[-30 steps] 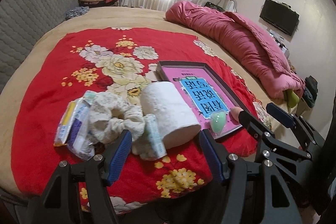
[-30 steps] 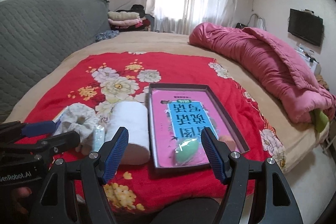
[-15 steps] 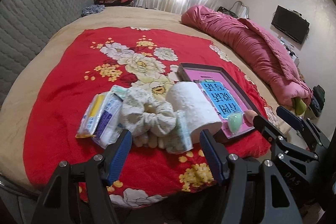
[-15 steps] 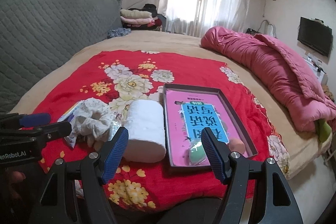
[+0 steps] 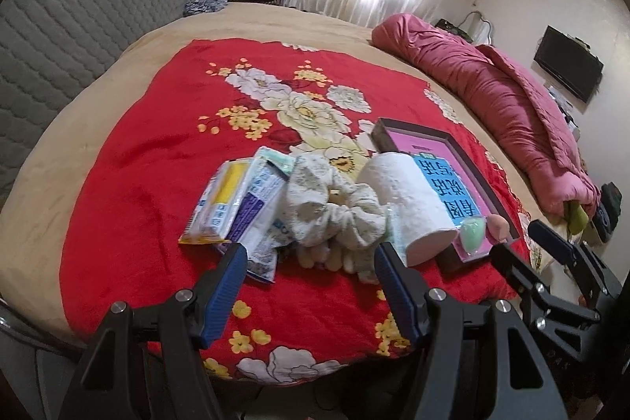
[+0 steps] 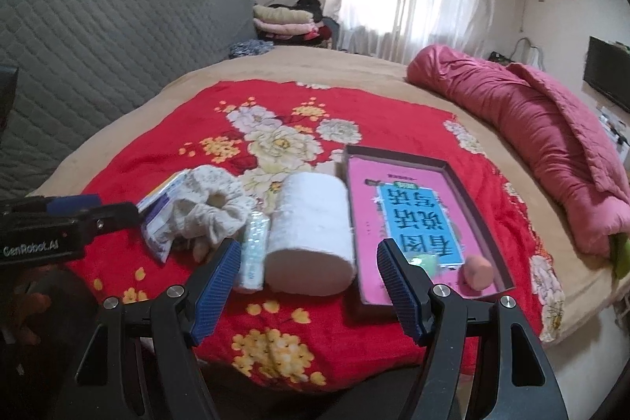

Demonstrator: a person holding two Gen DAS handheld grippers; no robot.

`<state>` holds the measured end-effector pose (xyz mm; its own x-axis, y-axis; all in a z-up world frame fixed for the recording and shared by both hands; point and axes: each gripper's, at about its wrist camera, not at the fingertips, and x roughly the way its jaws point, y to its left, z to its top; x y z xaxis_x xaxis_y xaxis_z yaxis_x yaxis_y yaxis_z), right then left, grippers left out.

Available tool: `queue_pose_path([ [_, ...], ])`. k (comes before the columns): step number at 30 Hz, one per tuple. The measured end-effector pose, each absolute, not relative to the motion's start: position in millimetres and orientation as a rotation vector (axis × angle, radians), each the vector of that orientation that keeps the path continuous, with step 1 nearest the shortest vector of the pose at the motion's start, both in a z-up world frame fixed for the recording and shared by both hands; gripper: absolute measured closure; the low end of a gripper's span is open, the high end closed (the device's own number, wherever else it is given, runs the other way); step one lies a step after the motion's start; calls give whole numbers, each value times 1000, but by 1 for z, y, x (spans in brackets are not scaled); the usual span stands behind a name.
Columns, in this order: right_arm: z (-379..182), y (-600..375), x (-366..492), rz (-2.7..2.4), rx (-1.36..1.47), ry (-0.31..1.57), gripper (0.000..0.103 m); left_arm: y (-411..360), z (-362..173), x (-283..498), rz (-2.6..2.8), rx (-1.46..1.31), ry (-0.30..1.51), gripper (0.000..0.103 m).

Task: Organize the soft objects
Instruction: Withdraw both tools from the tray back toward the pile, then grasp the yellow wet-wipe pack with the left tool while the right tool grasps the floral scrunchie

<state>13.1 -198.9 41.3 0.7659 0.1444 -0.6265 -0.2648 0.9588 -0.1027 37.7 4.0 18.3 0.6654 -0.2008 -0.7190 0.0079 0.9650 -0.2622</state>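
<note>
Beyond left claw [image 5: 309, 260] (open), cream scrunchie [image 5: 334, 207]

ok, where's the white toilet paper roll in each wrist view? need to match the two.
Left wrist: white toilet paper roll lies right of centre, just past the right fingertip, against the box's left wall.
Right wrist: roll lies at centre, between the open fingers.
Shared landmark: shallow dark-rimmed box with pink lining, right of the roll in both.

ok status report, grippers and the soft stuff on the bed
Left gripper open, empty; right gripper open, empty. Scrunchie, tissue packs and paper roll loose on the red blanket. Two sponges in the tray. Nothing blocking.
</note>
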Motion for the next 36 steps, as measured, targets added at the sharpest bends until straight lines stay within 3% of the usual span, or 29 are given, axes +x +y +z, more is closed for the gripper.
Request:
queue_pose_path([
  [36,-9,-124,70,425,-282,721,30,91,-65,118,-44,-435,949,36],
])
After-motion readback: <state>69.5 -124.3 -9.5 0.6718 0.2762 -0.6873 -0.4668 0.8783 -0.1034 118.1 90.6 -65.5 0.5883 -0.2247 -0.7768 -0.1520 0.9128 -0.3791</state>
